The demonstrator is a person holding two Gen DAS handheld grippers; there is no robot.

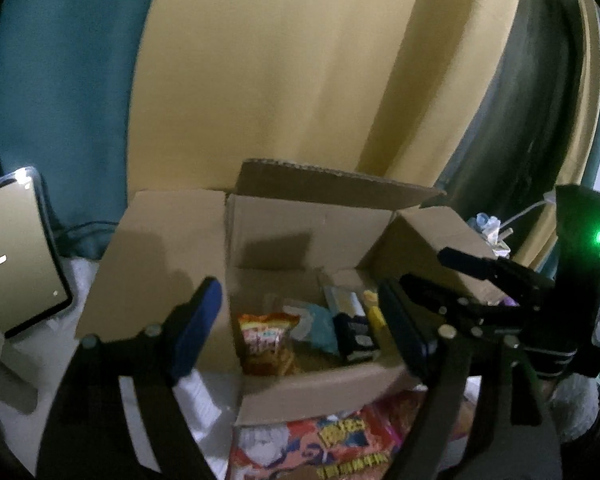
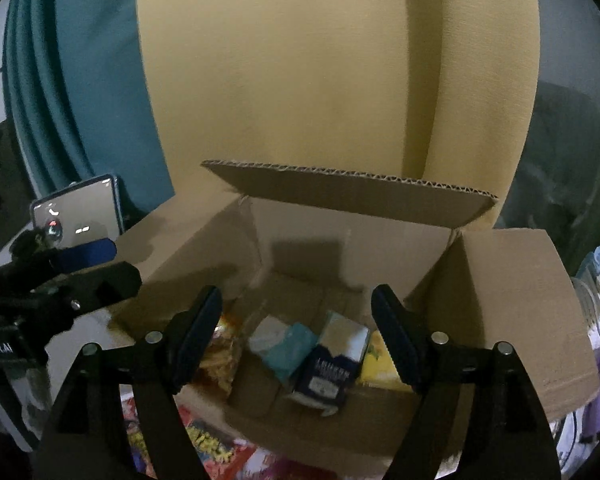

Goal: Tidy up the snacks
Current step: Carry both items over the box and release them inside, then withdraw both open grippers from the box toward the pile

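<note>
An open cardboard box (image 1: 320, 384) (image 2: 512, 320) stands in front of both grippers with its flaps spread. Inside lie an orange snack bag (image 1: 268, 340) (image 2: 220, 356), a teal-and-white packet (image 1: 318, 326) (image 2: 288, 344), a dark blue carton (image 1: 354, 328) (image 2: 332, 364) and a yellow pack (image 1: 374, 312) (image 2: 376, 360). My left gripper (image 1: 300, 328) is open and empty above the box's near wall. My right gripper (image 2: 296, 332) is open and empty over the box; it also shows at the right of the left wrist view (image 1: 500, 276). A red snack packet (image 1: 332, 444) (image 2: 204, 448) lies in front of the box.
A phone on a stand (image 1: 16, 256) (image 2: 80, 216) stands left of the box. A yellow cushion (image 1: 300, 80) and teal fabric (image 1: 60, 80) rise behind it. Small clutter and a cable (image 1: 496, 228) lie to the right.
</note>
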